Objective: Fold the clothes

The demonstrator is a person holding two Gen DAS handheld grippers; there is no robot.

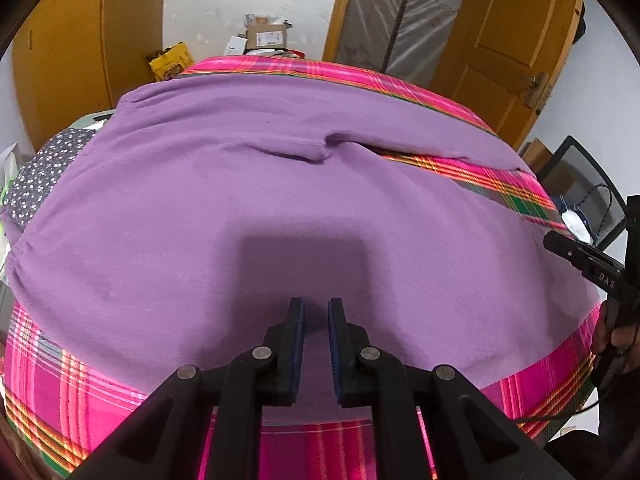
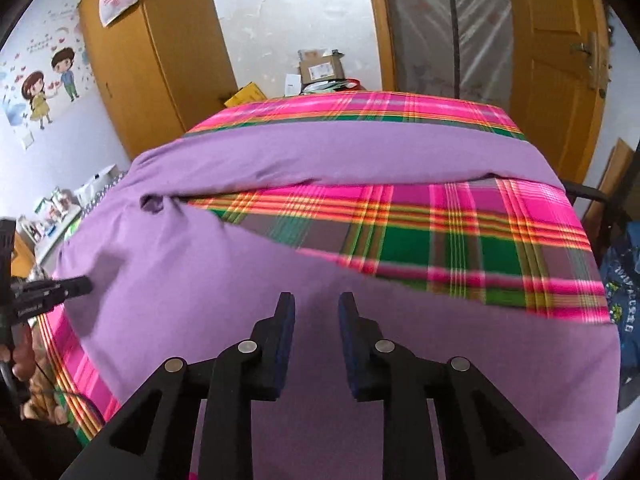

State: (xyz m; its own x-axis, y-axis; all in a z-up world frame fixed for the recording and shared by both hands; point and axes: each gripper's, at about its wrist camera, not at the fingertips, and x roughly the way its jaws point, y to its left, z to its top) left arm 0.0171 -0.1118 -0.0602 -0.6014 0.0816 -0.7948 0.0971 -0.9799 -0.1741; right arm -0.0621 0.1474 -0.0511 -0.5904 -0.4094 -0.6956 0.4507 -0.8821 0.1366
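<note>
A pair of purple trousers [image 1: 248, 200] lies flat on a pink plaid bed cover [image 1: 60, 380], its two legs splitting towards the right. In the right wrist view the trousers [image 2: 180, 280] show the plaid cover [image 2: 440, 232] between the legs. My left gripper [image 1: 316, 304] hovers just above the near part of the cloth, its jaws a small gap apart and empty. My right gripper [image 2: 316, 300] is open and empty above the near leg. Each gripper shows at the edge of the other's view: the right one [image 1: 580, 256] and the left one [image 2: 52, 292].
A dotted grey cloth [image 1: 44, 172] lies at the bed's left edge. Cardboard boxes [image 2: 320, 68] sit on the floor past the bed. Wooden doors [image 2: 560, 52] and a wardrobe [image 2: 152, 52] stand behind. A dark chair [image 1: 580, 184] and blue clothing [image 2: 624, 300] are at the right.
</note>
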